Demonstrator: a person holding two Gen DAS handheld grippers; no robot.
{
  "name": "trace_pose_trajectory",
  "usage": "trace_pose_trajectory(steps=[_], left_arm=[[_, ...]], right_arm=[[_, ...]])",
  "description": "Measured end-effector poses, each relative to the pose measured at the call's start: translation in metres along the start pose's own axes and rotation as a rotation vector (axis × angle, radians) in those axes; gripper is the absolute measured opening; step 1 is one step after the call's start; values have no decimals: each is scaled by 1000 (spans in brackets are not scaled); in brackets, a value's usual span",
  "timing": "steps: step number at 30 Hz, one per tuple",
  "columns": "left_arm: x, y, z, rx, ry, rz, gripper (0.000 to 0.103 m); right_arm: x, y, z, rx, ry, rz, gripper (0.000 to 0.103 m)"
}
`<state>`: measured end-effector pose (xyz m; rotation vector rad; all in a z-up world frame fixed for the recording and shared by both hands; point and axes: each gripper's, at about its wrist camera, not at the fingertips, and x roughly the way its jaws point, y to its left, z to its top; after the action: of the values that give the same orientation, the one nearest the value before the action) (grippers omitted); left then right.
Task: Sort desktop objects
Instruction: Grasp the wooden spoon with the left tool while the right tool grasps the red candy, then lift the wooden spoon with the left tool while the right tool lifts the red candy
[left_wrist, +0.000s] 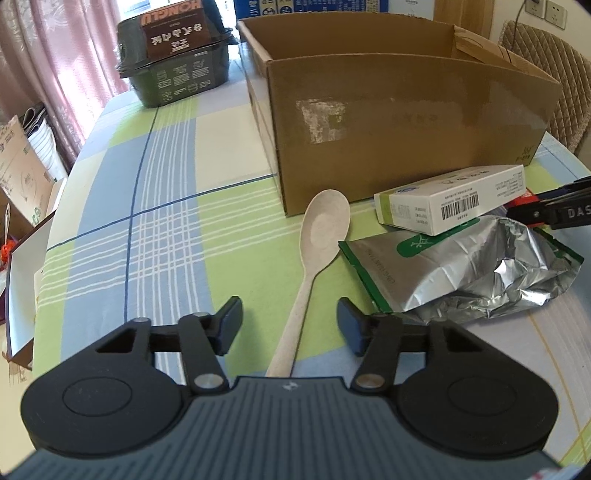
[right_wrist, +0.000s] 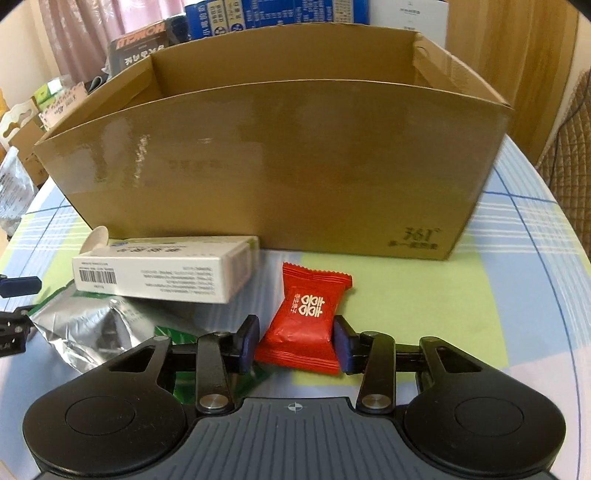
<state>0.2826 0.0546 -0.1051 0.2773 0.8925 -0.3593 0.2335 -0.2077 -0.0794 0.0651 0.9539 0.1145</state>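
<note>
In the left wrist view the spoon (left_wrist: 317, 258) lies on the checked tablecloth (left_wrist: 147, 221) in the lower middle of the frame. Its long axis runs from the bowl, near the foot of the cardboard box (left_wrist: 406, 122), down to the handle end, which passes between the jaws of the left gripper (left_wrist: 290, 326). Those jaws stand either side of the handle with a clear gap on both sides, so nothing is gripped yet. The handle points almost straight at this gripper, a little right of centre, so this is the nearer hand for the spoon.

In the right wrist view the red candy packet (right_wrist: 306, 317) sits in the lower middle of the frame, its lower half between the pads of the right gripper (right_wrist: 295, 343). The pads meet its sides, so it looks clasped. Its long axis runs up the frame toward the box wall. The white carton (right_wrist: 166, 269) rests on the silver foil bag (right_wrist: 92, 332) at left.
</note>
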Motion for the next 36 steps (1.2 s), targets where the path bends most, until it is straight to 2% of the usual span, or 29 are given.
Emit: trace_pose_trajectory(steps=[5,7,10,14,21,29,33,36], left_arm=[[5,0,2,5,1,-9,32],[4,-3,3,13,6,-11,13],[1,-8,2,20,26,-8,6],[-10,-11,-8,-8,48,-19,6],[-43,-22,-47,-70,64,-37,6],[-71,-34,-71,-79,71,-35,6],[-72,-36,-67,-54,37,9,22],[-68,-38,-60,-33,-3,15,24]], right_arm=[[-10,-10,-10,13,0,-6,39],[-13,-14,-13,18,1,-7,39],[-19,-15,-18,26,7,-3,39],[-30,-14,-30,14,13,3,39],[-49,-14,-54,5,31,5,39],[-65,-18,-74,-10,39,0,39],[-68,-19,-74,-10,29,0,39],[-67,-18,-72,-24,13,-6,39]])
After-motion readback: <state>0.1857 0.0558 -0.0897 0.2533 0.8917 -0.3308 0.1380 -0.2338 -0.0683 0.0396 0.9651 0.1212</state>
